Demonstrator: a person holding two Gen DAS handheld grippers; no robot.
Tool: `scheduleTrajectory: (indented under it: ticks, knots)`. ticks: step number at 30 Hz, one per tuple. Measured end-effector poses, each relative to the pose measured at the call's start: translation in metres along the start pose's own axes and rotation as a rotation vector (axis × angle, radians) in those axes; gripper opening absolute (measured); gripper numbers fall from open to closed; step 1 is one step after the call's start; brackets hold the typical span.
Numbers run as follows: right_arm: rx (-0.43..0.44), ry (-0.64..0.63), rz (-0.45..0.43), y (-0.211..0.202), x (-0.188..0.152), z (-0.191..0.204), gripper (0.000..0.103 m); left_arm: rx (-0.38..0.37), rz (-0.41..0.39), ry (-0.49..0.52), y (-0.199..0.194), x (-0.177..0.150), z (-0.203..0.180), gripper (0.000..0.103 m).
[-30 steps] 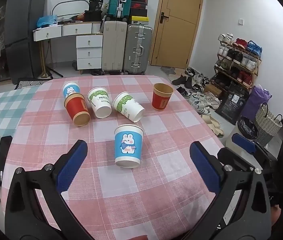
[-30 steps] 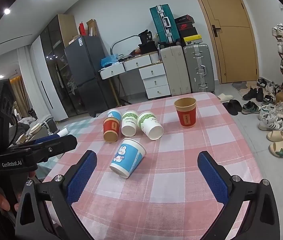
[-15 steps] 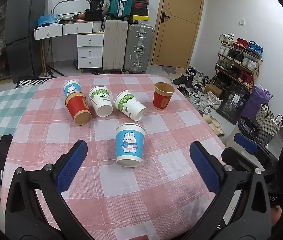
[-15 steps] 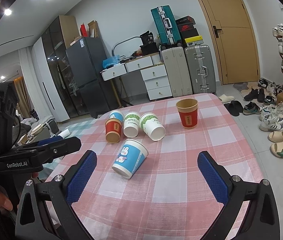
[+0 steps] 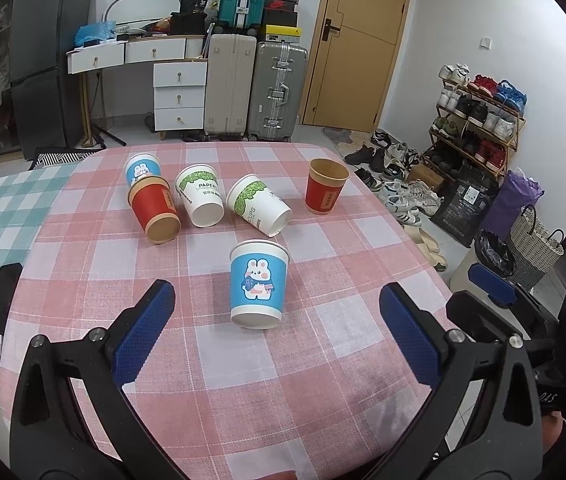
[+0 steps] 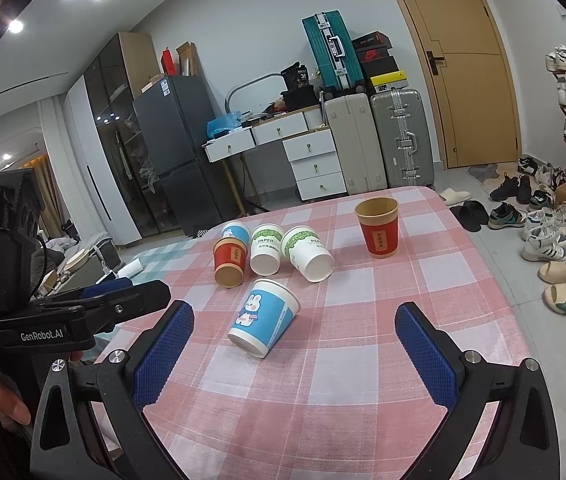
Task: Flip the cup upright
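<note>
Spanning a cluttered room's pink checked tablecloth, cups, seemingly six; both hand-held grippers wide.

Left gripper and right gripper: each is built from two black plastic arms of open triangular frame, and each arm is tipped with a blue pad of fine diamond-knurled texture. A silver screw is set at the base of every pad, and a second one further back on the arm. On the left gripper's body, seen from the right wrist camera, white lettering "GenRobot.AI" is printed on black, a thin black cable is looped beside the upright housing, and bare skin of the left hand is seen beneath.
</note>
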State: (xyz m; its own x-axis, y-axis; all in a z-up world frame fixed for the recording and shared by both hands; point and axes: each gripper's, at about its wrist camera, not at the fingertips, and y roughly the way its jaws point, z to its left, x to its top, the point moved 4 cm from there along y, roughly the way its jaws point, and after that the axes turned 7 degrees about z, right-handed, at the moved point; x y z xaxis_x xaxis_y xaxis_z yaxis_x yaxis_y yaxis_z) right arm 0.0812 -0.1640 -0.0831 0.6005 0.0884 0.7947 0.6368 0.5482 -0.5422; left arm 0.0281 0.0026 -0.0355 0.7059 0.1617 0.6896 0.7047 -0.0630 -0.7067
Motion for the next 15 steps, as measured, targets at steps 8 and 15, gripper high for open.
scheduleTrajectory:
  ticks: [8, 15]
  knots:
    - [0.003, 0.000, -0.003, 0.0004, 0.0001, 0.0008, 0.103, 0.001, 0.001, -0.003, 0.0007, -0.0001, 0.0004, 0.102]
    - [0.004, 0.000, -0.003, 0.0006, 0.0007, 0.0007, 0.103, 0.009, 0.003, -0.017, 0.0056, 0.0024, 0.0016, 0.102]
